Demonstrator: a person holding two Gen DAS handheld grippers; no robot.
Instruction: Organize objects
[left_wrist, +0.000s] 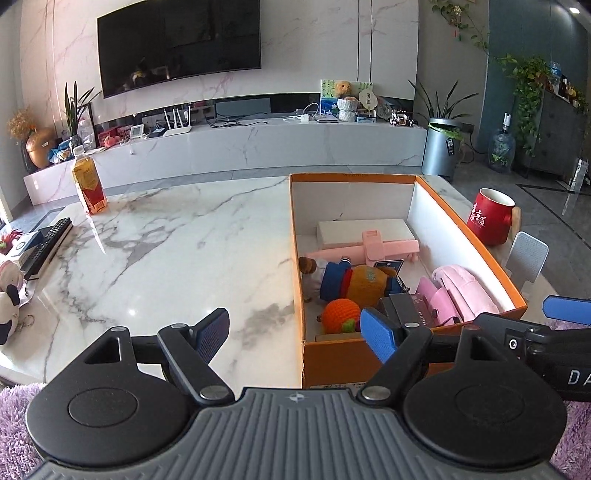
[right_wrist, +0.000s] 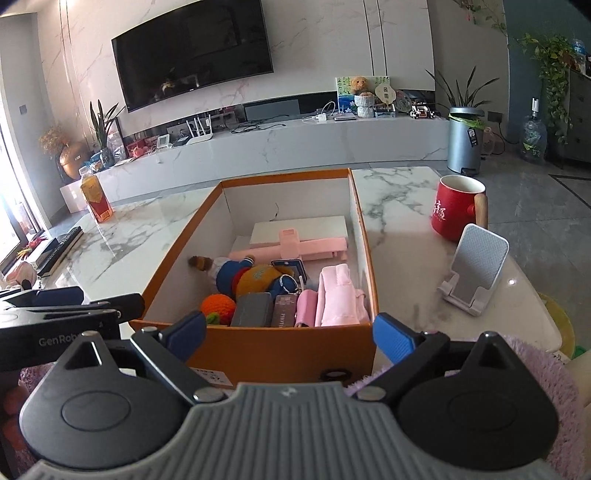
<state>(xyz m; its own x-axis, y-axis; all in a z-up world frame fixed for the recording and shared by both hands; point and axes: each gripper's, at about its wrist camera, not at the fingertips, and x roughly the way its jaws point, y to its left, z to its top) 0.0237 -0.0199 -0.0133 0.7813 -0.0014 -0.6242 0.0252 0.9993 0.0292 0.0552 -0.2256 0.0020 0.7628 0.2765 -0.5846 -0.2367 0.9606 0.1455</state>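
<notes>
An orange cardboard box (left_wrist: 469, 240) (right_wrist: 173, 254) stands on the marble table (left_wrist: 166, 236). Inside lie a white flat box (right_wrist: 299, 230), a pink stand (right_wrist: 295, 247), a plush doll (right_wrist: 255, 277), an orange knitted ball (right_wrist: 218, 306), dark small boxes (right_wrist: 255, 314) and pink pouches (right_wrist: 340, 295). My left gripper (left_wrist: 295, 332) is open and empty, at the box's near left corner. My right gripper (right_wrist: 290, 332) is open and empty, in front of the box's near wall. Each gripper shows at the edge of the other's view.
A red mug (right_wrist: 456, 206) and a white phone stand (right_wrist: 476, 269) sit right of the box. A tea bottle (left_wrist: 88, 184) and a remote (left_wrist: 48, 247) are at the table's left. A purple fluffy rug (right_wrist: 546, 369) lies near me.
</notes>
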